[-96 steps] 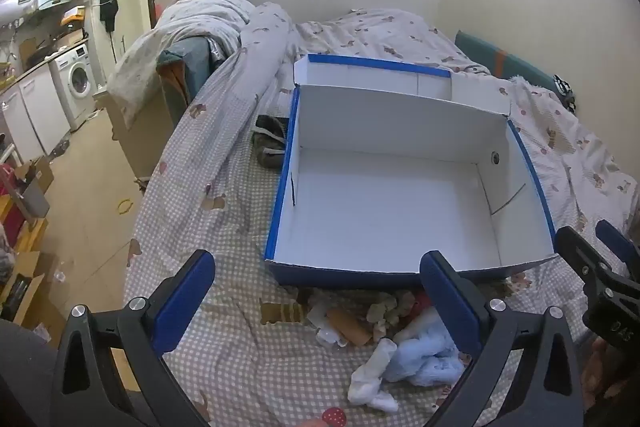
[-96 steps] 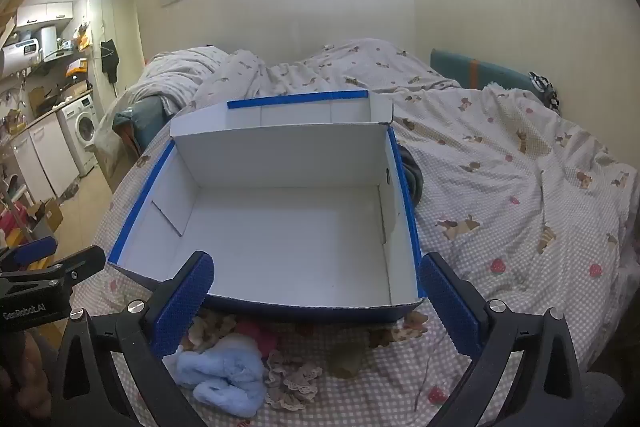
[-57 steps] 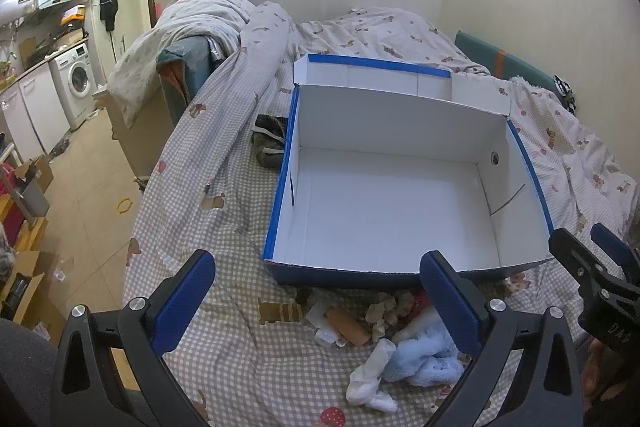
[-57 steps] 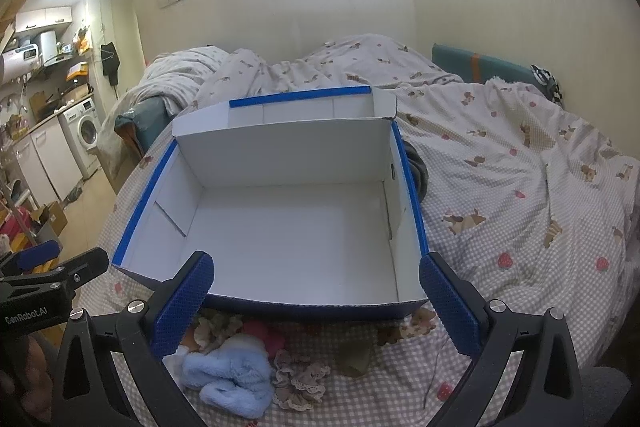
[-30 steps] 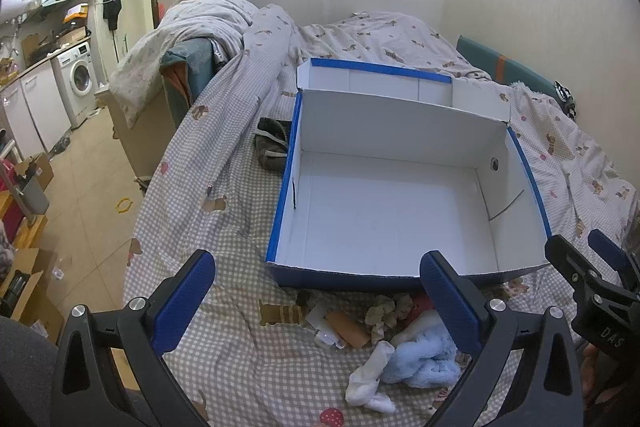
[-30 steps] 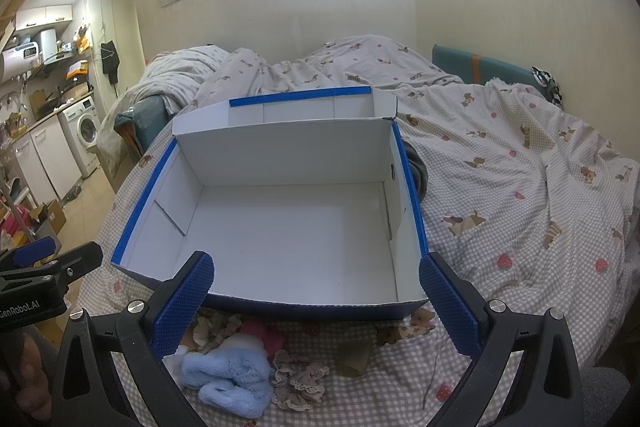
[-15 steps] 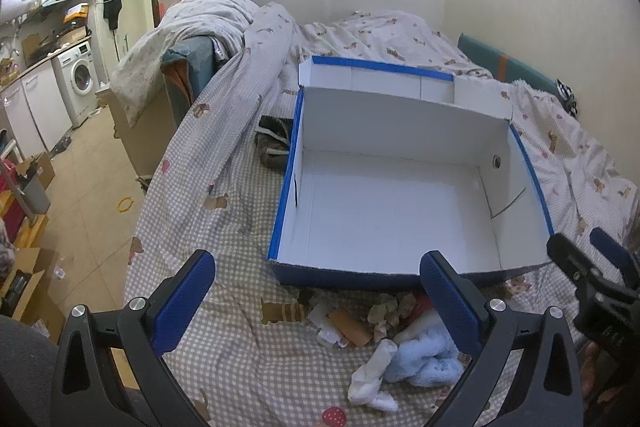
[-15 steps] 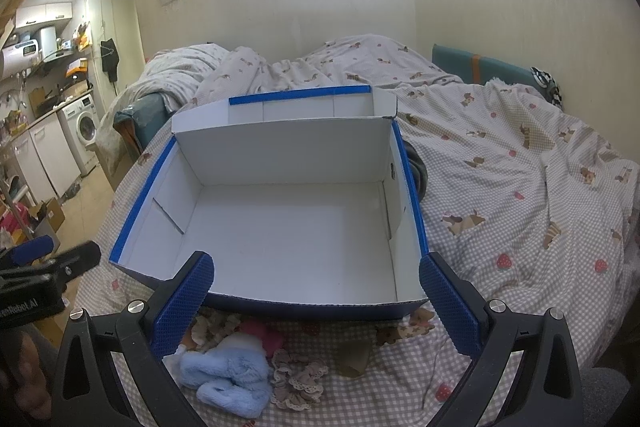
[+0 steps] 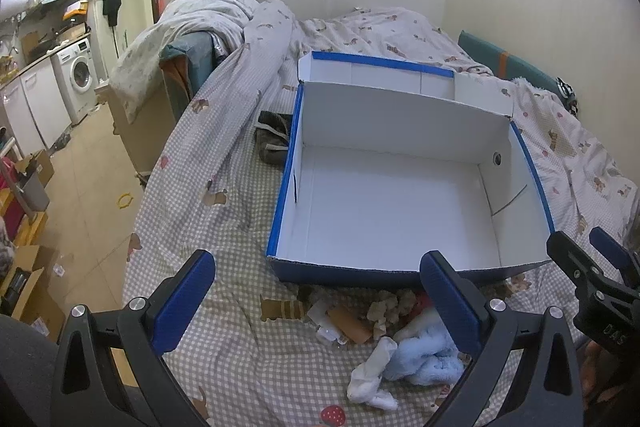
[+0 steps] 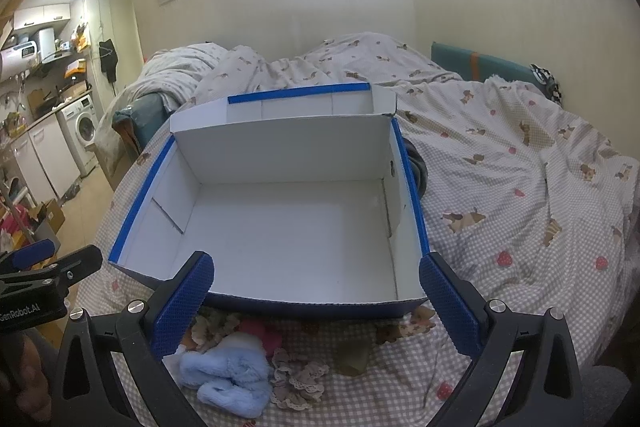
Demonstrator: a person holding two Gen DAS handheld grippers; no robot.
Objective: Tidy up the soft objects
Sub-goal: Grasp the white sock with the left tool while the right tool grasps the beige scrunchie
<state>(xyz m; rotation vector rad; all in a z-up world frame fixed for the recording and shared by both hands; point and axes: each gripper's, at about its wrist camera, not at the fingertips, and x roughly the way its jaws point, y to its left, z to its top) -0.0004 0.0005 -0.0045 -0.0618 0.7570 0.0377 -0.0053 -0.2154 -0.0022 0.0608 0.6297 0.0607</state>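
1. The left gripper (image 9: 316, 301) is hovering with its blue-padded fingers (image 9: 182, 301) spread wide apart, gripping nothing.
2. The right gripper (image 10: 316, 303) is likewise hanging with its fingers (image 10: 450, 307) far apart and nothing between them.
3. Below both, a small heap of soft objects is lying on the bedspread (image 10: 520, 227): a fluffy light-blue sock (image 10: 228, 377), a white sock (image 9: 372, 379), a pink piece (image 10: 260, 335) and a lacy beige piece (image 10: 298, 383).
4. The heap is sitting just in front of the near wall of a white cardboard box with blue edges (image 9: 400, 187), whose lid is standing open at the far side; none of the soft things are lying inside it.
5. A dark bundle (image 9: 272, 139) is resting beside the box's left wall.
6. The checked, animal-printed bedspread is covering a bed that is running back to a pale wall, with a rumpled duvet (image 9: 200, 27) piled at the far left.
7. Further left, a washing machine (image 9: 80, 75) and cardboard boxes (image 9: 24, 287) are standing on a tiled floor.
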